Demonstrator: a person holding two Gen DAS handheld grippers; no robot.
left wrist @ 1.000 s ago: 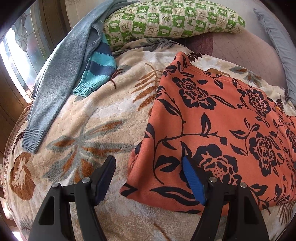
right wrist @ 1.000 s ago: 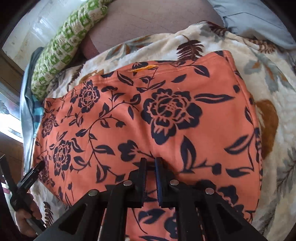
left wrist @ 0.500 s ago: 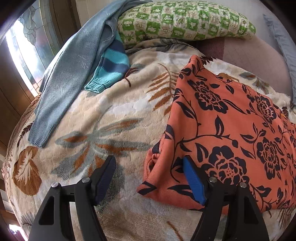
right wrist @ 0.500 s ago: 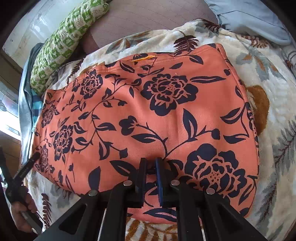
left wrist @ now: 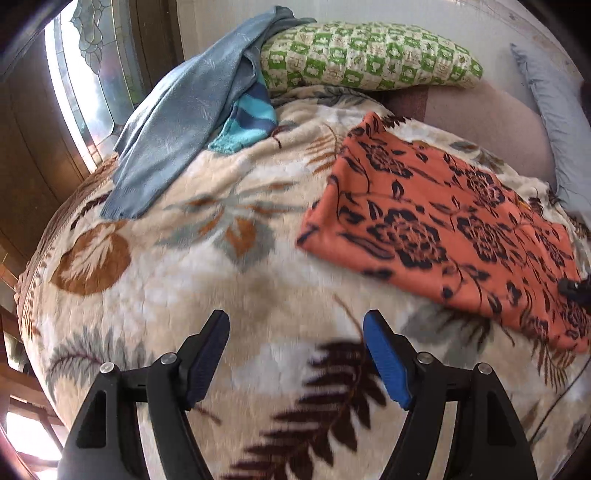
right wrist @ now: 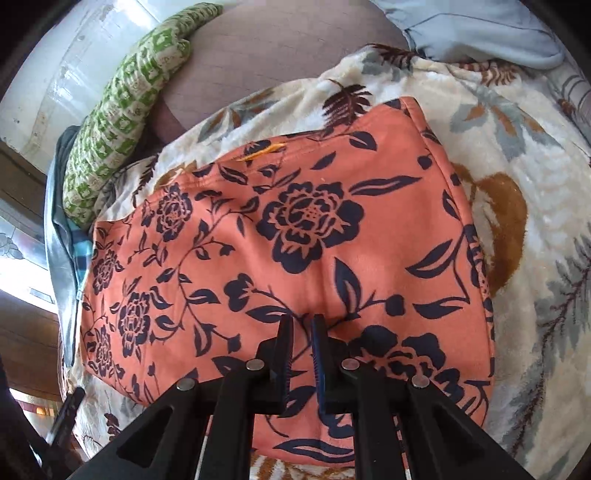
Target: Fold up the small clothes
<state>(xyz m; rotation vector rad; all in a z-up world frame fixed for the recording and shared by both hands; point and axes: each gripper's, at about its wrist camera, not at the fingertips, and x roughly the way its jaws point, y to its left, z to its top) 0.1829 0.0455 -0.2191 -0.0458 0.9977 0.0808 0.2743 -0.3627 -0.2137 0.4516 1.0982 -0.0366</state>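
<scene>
An orange garment with dark blue flowers [left wrist: 443,221] lies flat and folded on a leaf-print blanket [left wrist: 221,258]. My left gripper [left wrist: 295,321] hovers open over bare blanket, short of the garment's near left corner, with nothing between its blue pads. In the right wrist view my right gripper [right wrist: 301,321] is shut on the orange garment [right wrist: 295,229] near its front edge, and the cloth puckers toward the tips. The right gripper's tip [left wrist: 574,288] shows at the far right of the left wrist view.
A green checked pillow [left wrist: 369,62] lies at the head of the bed. A grey-blue sweater [left wrist: 177,125] and a striped turquoise knit [left wrist: 247,122] lie at the back left. A pale blue pillow [right wrist: 480,29] is at the back right. Wooden panelling and a window [left wrist: 85,74] stand to the left.
My left gripper, still open, has drawn back off the garment's near left corner and now hangs over bare blanket. The right gripper keeps its pinch, and the cloth there has puckered.
</scene>
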